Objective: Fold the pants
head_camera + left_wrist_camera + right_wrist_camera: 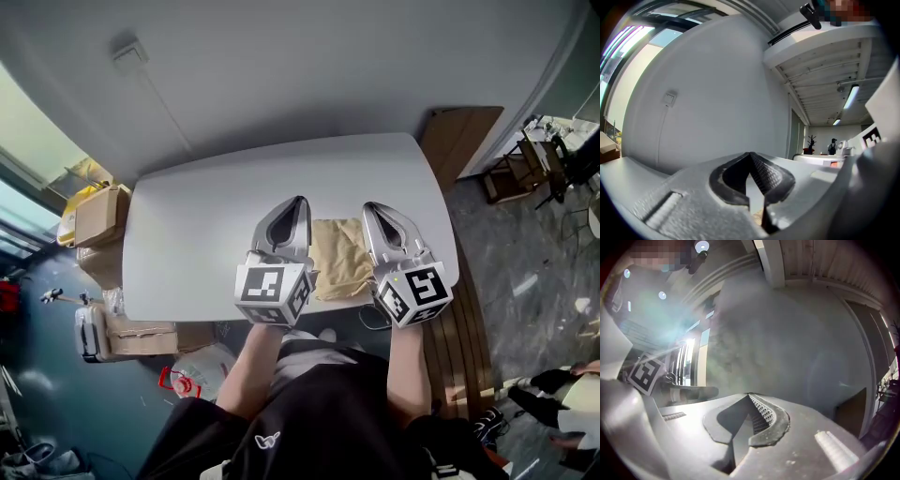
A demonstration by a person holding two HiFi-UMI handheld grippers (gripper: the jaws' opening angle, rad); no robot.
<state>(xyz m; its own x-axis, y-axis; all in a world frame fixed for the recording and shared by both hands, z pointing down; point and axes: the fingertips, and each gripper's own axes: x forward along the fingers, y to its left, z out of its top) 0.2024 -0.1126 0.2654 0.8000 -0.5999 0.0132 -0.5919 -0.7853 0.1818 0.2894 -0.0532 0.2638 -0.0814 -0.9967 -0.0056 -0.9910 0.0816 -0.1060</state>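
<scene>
Two broad surfaces fill most of the room from where I stand: a pale grey wall (281,66) at the back and, pushed up against it, a white bench (206,225) with rounded corners. A wooden board (459,141) stands at the bench's far right corner, and cardboard boxes (98,216) are stacked on the floor off its left side. The person (328,422) stands at the near edge in dark clothes with both forearms stretched forward, one tool in each hand. The left tongs (298,200) and the right tongs (367,206) are held side by side above the near half of the bench. They are close together but not touching, and both point roughly level toward the wall. Each carries a cube with black-and-white square markers at its back end, the left cube (272,292) just beside the right cube (414,295). In the left gripper view the ribbed pads meet at the tip with nothing caught there, and the right gripper view shows the same, so both pairs are closed and empty. The pants (339,258), tan and gathered into a compact, slightly rumpled bundle, lie flat on the bench near its front edge. From above they show in the gap between the two tools, below them and touched by neither.
</scene>
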